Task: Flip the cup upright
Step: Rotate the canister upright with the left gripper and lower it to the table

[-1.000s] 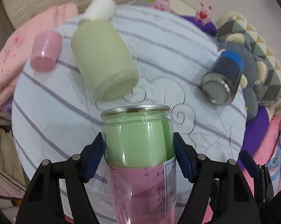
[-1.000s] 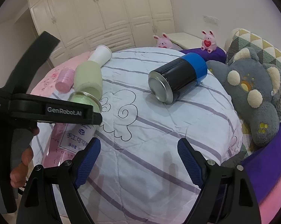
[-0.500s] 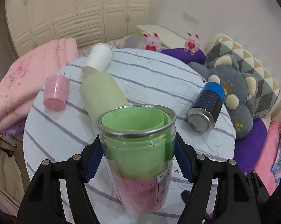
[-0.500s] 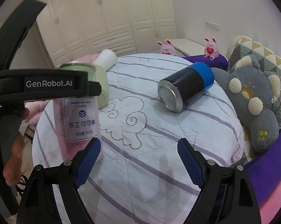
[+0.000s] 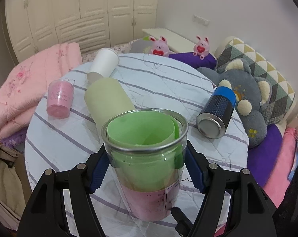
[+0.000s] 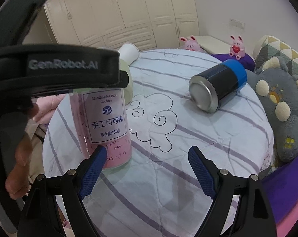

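Left gripper (image 5: 147, 167) clamped on a clear plastic jar (image 5: 147, 158), blue pads pressed against both sides just below the metal rim. Jar stands upright, mouth up, base on the striped round tablecloth (image 5: 168, 83) near its front edge; green paper rolled inside the upper part, pink paper below. In the right wrist view the same jar (image 6: 107, 126) shows a white label with "Handmade Cocoa Cookies"; the left gripper's black body crosses over its top.

Right gripper (image 6: 147, 158) hangs spread wide with nothing between the pads, low over the cloth just right of the jar.

Lying on their sides on the cloth: pale green cup (image 5: 107, 98), white paper cup (image 5: 104, 63) touching its far end, blue-capped dark can (image 5: 216, 112) to the right. Small pink cup (image 5: 59, 98) sits rim up at left
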